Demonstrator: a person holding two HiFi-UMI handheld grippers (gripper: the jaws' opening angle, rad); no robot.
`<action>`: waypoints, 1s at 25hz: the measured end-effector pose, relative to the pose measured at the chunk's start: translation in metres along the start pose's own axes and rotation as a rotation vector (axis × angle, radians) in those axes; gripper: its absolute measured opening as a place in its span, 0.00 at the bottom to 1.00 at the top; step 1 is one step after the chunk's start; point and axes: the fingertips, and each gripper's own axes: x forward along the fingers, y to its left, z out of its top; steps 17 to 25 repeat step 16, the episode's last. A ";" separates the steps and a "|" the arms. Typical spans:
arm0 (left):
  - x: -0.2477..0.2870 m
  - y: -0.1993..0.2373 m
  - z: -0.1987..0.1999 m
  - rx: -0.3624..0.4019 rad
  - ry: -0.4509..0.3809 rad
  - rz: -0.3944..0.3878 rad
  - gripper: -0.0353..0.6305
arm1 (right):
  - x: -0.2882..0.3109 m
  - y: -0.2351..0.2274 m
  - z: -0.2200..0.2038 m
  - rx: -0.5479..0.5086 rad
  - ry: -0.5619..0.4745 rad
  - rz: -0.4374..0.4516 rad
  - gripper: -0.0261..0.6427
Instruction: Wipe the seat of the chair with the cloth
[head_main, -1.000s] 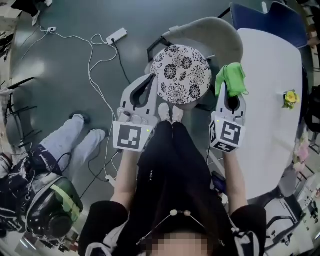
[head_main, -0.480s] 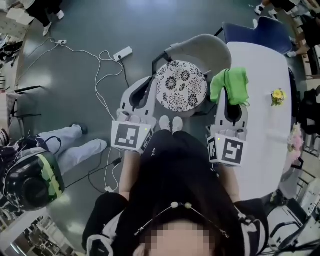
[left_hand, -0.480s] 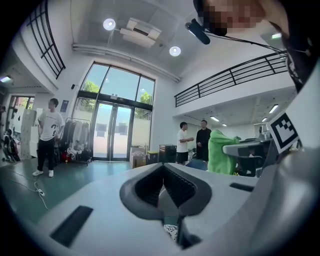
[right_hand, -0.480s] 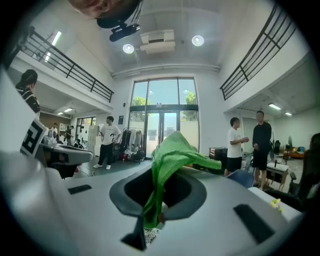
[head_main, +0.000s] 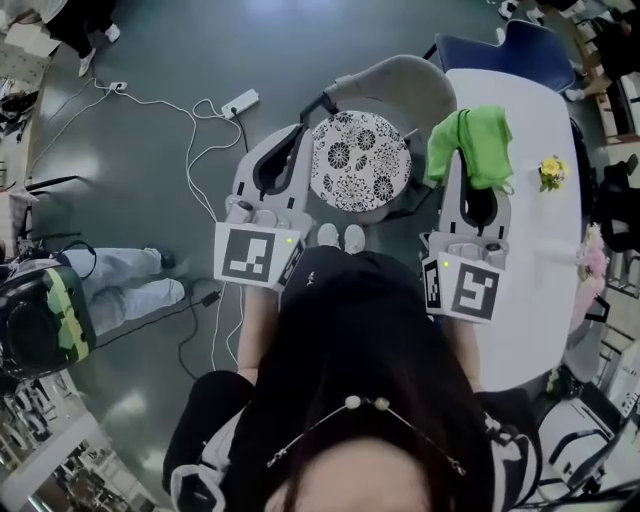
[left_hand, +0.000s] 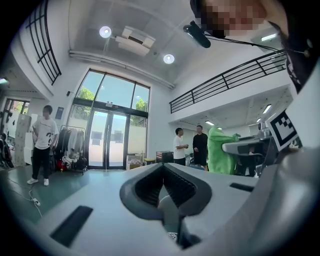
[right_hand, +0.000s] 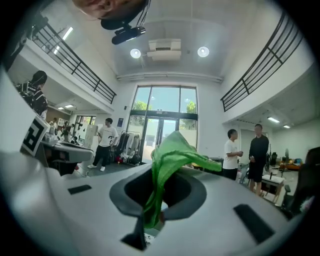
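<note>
The chair's round seat (head_main: 360, 172) has a black-and-white flower pattern and stands straight ahead below me, with its grey backrest (head_main: 400, 78) on the far side. My left gripper (head_main: 291, 138) hovers beside the seat's left edge, shut with nothing in it; in the left gripper view its jaws (left_hand: 162, 167) meet and point out into the hall. My right gripper (head_main: 478, 158) is held to the right of the seat, over the white table's edge, shut on a green cloth (head_main: 470, 143). The cloth (right_hand: 170, 160) drapes over the jaw tips and hides them.
A white table (head_main: 525, 260) with a small yellow flower (head_main: 551, 171) runs along the right. A blue chair (head_main: 515, 48) stands behind it. A power strip (head_main: 240, 102) and white cables lie on the floor to the left. A seated person's legs (head_main: 130, 285) are at far left.
Both grippers have drifted slightly outward and away from the seat. The green cloth stays in the right gripper, now further over the table edge. The head camera has shifted.
</note>
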 end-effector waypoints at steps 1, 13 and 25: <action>0.000 0.000 0.000 0.000 0.000 -0.001 0.06 | 0.000 -0.003 -0.001 0.001 0.007 -0.008 0.10; -0.002 0.015 0.004 0.005 0.001 0.015 0.06 | 0.005 -0.005 0.003 -0.012 0.015 -0.036 0.10; -0.003 0.016 0.002 0.003 0.003 0.022 0.06 | 0.007 -0.004 0.003 -0.011 0.017 -0.031 0.10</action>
